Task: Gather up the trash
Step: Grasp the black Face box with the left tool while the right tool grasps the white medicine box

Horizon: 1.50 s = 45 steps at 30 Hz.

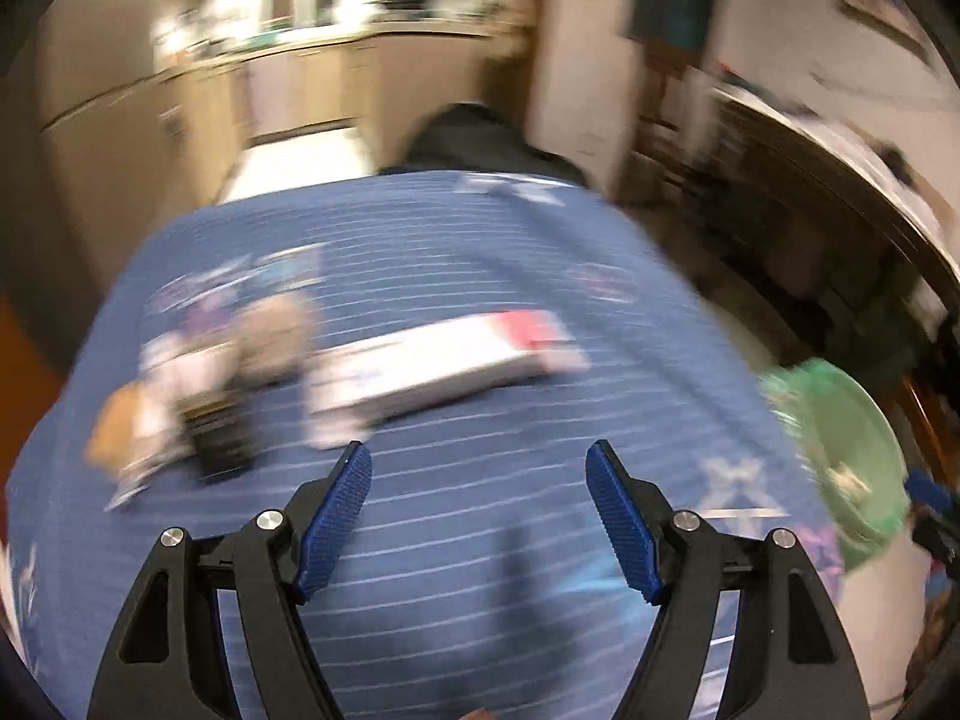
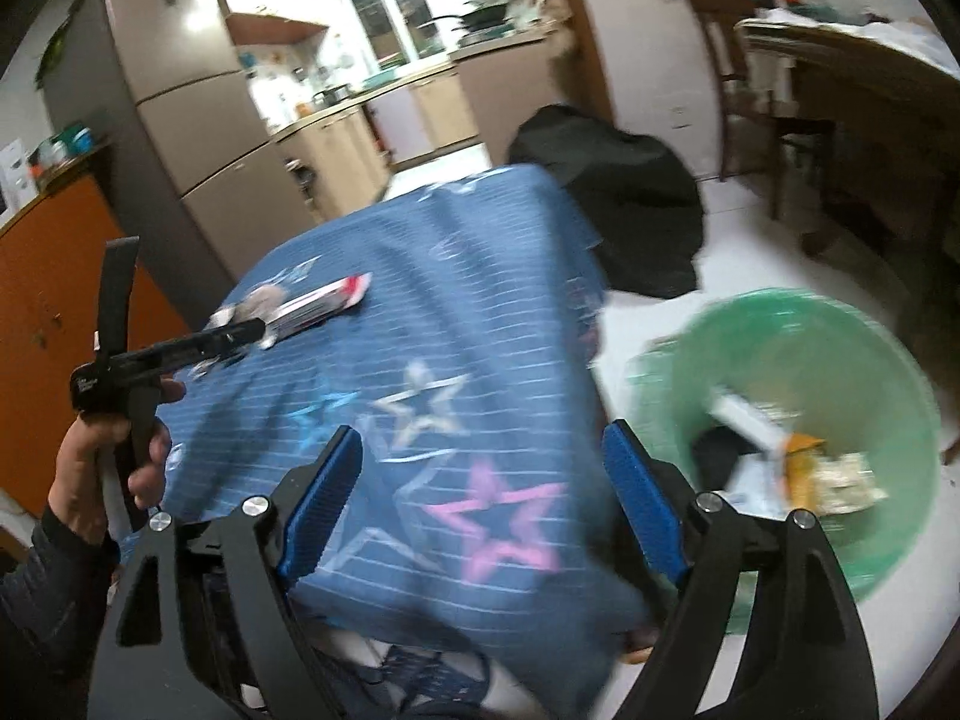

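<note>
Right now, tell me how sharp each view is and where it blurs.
Left wrist view: heavy motion smear over the cloth, the long box and the kitchen; only the left gripper is crisp. Right wrist view: kitchen fairly sharp, green bin and cloth stars softly blurred, window glare.

A cloth-covered table [image 2: 420, 312] fills the middle. A flat box [image 1: 444, 360] lies on it, with crumpled wrappers [image 1: 198, 384] just to its left. A basin [image 2: 798, 420] sits on the floor right of the table, holding scraps [image 2: 816, 468]. A fridge [image 2: 180, 96] and kitchen counter [image 2: 384, 90] stand behind.
</note>
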{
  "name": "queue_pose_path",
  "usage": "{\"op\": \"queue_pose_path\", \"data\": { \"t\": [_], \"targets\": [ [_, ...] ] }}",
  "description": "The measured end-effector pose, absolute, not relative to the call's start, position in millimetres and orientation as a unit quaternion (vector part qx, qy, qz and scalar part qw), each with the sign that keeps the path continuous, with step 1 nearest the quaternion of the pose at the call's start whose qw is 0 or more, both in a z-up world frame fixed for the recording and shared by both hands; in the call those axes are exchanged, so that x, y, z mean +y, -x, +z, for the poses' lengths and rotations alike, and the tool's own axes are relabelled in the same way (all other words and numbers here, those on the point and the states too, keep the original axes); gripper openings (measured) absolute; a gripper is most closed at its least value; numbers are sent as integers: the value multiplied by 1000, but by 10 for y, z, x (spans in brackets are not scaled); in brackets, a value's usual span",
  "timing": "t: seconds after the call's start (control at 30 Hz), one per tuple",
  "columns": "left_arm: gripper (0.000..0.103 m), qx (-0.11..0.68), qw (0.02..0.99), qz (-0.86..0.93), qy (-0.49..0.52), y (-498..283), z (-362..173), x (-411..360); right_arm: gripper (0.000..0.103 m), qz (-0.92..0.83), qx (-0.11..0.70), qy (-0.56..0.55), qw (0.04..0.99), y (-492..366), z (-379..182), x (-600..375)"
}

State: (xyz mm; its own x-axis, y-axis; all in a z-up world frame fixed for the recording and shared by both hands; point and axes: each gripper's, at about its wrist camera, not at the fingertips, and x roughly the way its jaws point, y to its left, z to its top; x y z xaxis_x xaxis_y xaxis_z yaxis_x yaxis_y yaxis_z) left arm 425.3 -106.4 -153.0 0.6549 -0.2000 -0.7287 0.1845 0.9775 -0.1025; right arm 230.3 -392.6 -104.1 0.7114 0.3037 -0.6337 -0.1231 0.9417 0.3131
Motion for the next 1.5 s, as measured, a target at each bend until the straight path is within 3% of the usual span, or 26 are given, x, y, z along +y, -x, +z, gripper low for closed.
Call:
{"op": "queue_pose_path", "data": {
  "t": [0.2, 0.43, 0.67, 0.93, 1.2, 1.27, 1.37, 1.43, 1.5],
  "targets": [
    [74, 410, 910, 4, 52, -4405, -1685, -93, 79, 152, 370, -108, 910, -2437, -1018, -3457],
    [80, 434, 900, 20, 37, -4788, -1897, -71, 84, 184, 380, -70, 904, -2557, -964, -3022],
    [83, 432, 901, 27, 37, -4889, -1926, -64, 84, 280, 372, 119, 877, -3040, -833, -2395],
    [83, 449, 893, 15, 7, -4927, -2030, -158, 84, 366, 404, 335, 768, -4136, -924, -1654],
    [83, 452, 892, -9, -8, -5034, -2037, -262, 84, 407, 436, 411, 690, -4575, -1254, -1286],
    [80, 446, 895, -17, -15, -5044, -2016, -299, 75, 416, 444, 408, 681, -4609, -1311, -1250],
    [63, 444, 896, -23, -9, -5075, -2007, -302, 65, 426, 454, 376, 686, -4646, -1314, -1267],
    [44, 443, 896, -27, -3, -5086, -1998, -307, 56, 422, 449, 367, 696, -4602, -1292, -1307],
    [33, 443, 896, -37, 2, -5089, -1983, -339, 53, 418, 445, 366, 703, -4527, -1273, -1344]
  ]
}}
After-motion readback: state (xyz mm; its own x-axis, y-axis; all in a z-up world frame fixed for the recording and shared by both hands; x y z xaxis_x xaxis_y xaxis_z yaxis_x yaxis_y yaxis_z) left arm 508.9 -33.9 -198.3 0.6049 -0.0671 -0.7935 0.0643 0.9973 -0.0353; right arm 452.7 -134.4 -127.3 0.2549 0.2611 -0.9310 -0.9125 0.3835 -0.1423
